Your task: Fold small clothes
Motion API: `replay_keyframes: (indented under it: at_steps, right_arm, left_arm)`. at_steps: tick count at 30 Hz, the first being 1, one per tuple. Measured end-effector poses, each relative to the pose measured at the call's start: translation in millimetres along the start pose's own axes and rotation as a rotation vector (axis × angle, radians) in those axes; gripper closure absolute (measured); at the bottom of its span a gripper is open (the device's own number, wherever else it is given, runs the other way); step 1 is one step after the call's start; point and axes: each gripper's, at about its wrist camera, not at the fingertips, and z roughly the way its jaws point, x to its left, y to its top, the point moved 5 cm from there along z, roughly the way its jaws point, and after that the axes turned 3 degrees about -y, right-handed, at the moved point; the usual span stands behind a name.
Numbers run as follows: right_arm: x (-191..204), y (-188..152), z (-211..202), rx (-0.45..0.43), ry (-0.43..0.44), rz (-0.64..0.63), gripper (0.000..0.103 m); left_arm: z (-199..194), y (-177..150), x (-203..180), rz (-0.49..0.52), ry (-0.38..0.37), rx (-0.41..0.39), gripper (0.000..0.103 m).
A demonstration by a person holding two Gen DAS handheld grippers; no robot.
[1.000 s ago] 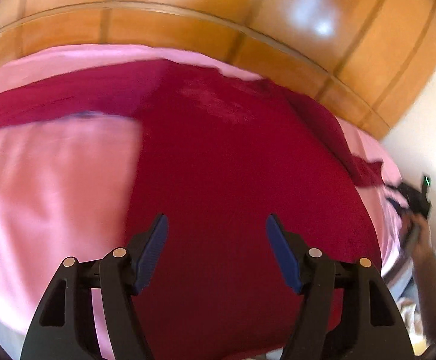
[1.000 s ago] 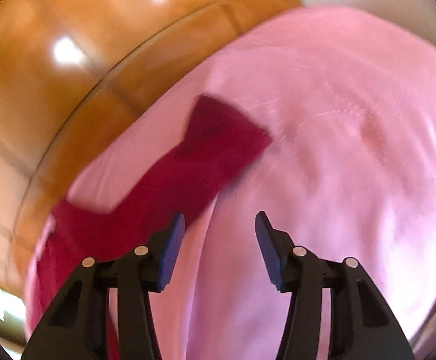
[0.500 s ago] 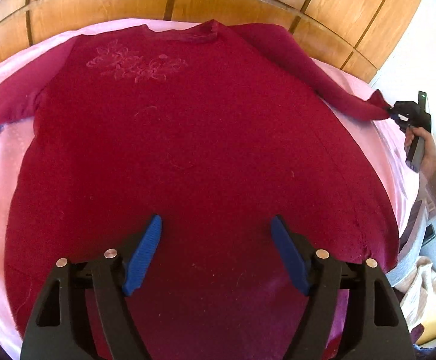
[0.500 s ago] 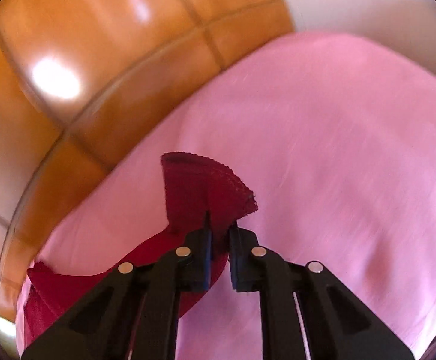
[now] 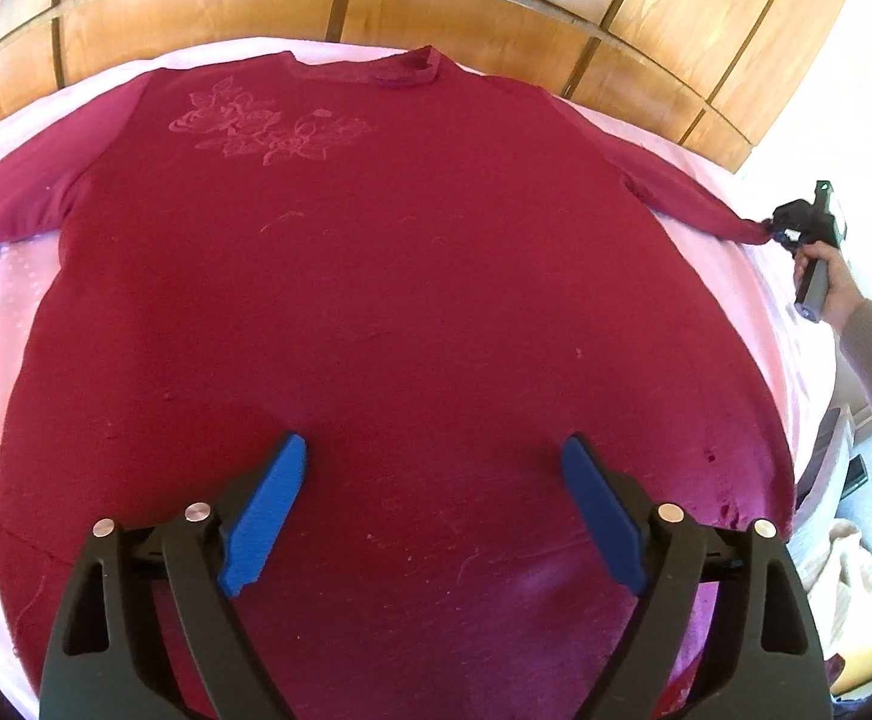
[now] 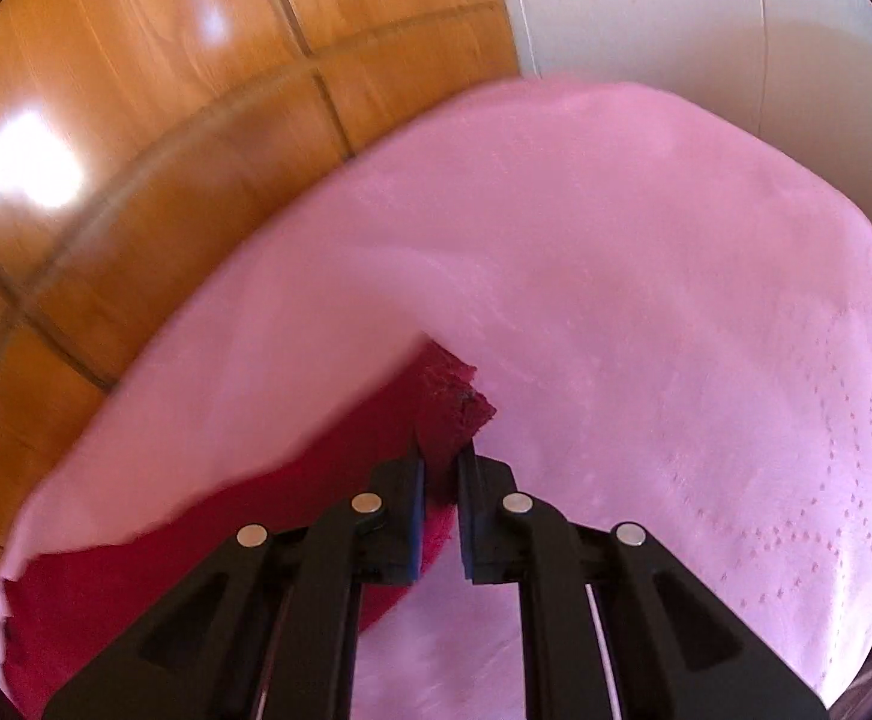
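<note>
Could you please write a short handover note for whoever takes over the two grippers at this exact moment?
Left gripper: open, holding nothing, above the lower body of the dark red sweater.
Right gripper: shut on the cuff of the sleeve on that side, which is stretched out towards the edge of the bed; a fold of the pink bedspread lies partly over that sleeve.
Sweater: spread flat, front up, neckline towards the wooden headboard, other sleeve out to the far side.
Done: laid out and one cuff gripped.
Left: no fold is made yet; probably bring the held sleeve across the body first.
</note>
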Motion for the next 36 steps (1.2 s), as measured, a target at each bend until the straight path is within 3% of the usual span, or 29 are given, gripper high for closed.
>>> replay_keyframes:
  at_steps: [4, 9, 13, 17, 21, 23, 25, 26, 27, 31, 36]
  right_arm:
    - [49, 7, -45, -0.056, 0.133, -0.090, 0.095]
    - [159, -23, -100, -0.055, 0.379, -0.258, 0.095]
    - [259, -93, -135, 0.010, 0.574, -0.429, 0.095]
    - [345, -175, -159, 0.089, 0.702, -0.586, 0.095]
    - [401, -255, -170, 0.179, 0.758, -0.716, 0.095]
    - [422, -283, -164, 0.209, 0.757, -0.779, 0.088]
    - [431, -303, -169, 0.232, 0.774, -0.804, 0.073]
    - [435, -308, -171, 0.231, 0.789, -0.804, 0.053]
    - [434, -307, -174, 0.222, 0.798, -0.795, 0.044]
    - [405, -285, -185, 0.160, 0.816, -0.741, 0.035]
    - [334, -240, -170, 0.124, 0.730, -0.670, 0.032]
  left_arm:
    - [-6, 4, 5, -0.058, -0.040, -0.002, 0.009]
    - [-23, 10, 16, -0.107, -0.022, -0.054, 0.004]
    - [-39, 11, 32, -0.140, 0.012, -0.103, 0.004]
    - [-55, 14, 57, -0.252, -0.029, -0.167, 0.004]
    - [-68, 26, 78, -0.326, -0.084, -0.237, 0.004]
    - [-72, 35, 83, -0.316, -0.071, -0.244, 0.004]
    - [-72, 46, 87, -0.303, -0.059, -0.214, 0.004]
    - [-72, 50, 91, -0.315, -0.050, -0.208, 0.004]
    - [-71, 55, 94, -0.334, -0.065, -0.212, 0.004]
    - [-64, 77, 107, -0.417, -0.139, -0.226, 0.004]
    - [-32, 121, 102, -0.403, -0.160, -0.204, 0.010]
